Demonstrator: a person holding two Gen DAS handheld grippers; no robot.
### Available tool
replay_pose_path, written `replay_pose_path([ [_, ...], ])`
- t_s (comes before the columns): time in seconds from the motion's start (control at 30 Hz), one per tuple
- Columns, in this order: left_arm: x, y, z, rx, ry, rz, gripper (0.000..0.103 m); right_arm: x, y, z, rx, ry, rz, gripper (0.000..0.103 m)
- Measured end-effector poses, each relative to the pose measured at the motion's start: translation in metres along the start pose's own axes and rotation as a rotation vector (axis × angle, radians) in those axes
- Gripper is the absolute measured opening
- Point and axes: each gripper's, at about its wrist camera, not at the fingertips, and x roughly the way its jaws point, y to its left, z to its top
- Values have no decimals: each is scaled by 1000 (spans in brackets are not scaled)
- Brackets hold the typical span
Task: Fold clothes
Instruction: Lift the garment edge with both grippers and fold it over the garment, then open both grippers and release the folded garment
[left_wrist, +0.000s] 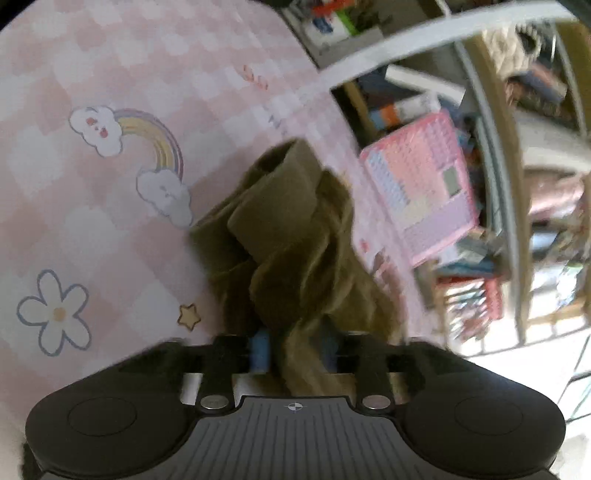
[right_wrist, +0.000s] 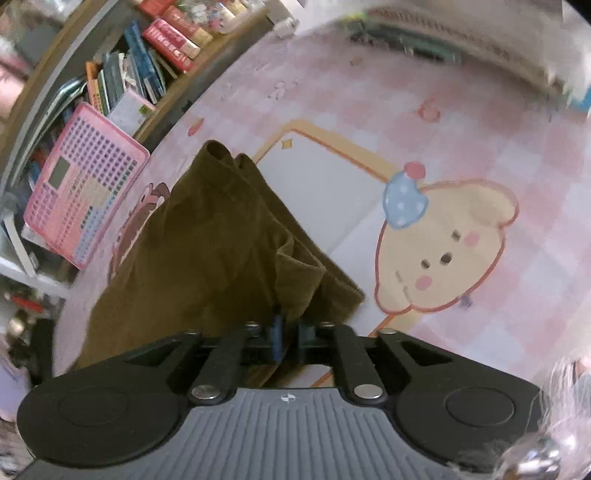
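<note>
An olive-brown garment hangs bunched from my left gripper, which is shut on its cloth above the pink checked mat. In the right wrist view the same olive-brown garment drapes in long folds from my right gripper, which is shut on an edge of it. The blue finger pads pinch the fabric. The cloth hides most of both grippers' fingertips.
The pink mat carries cartoon prints: a rainbow with clouds, a flower, a cream-coloured face. A pink toy laptop leans by a bookshelf at the mat's edge; it also shows in the left wrist view.
</note>
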Motion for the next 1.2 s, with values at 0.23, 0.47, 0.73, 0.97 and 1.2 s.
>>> replay_pose_path([
  [0.23,-2,8,5,-62,-88,-35,25,7,6,1,-49,-32,-45,13],
  [0.47,-31,-54,-14,339,-242,-79,7,7,13,-8,-138,-52,-78,7],
  [0.73,0,2,1,120,-68,114,13,6,17,-12,-172,-64,-94,7],
  [0.97,-31,-5,-6,101,-139,120,50,-2,24,-16,-152,-82,-107,30],
  [1.2,-38,-6,-14,140,-109,171,52,-20,42,-37,-199,-147,-137,44],
])
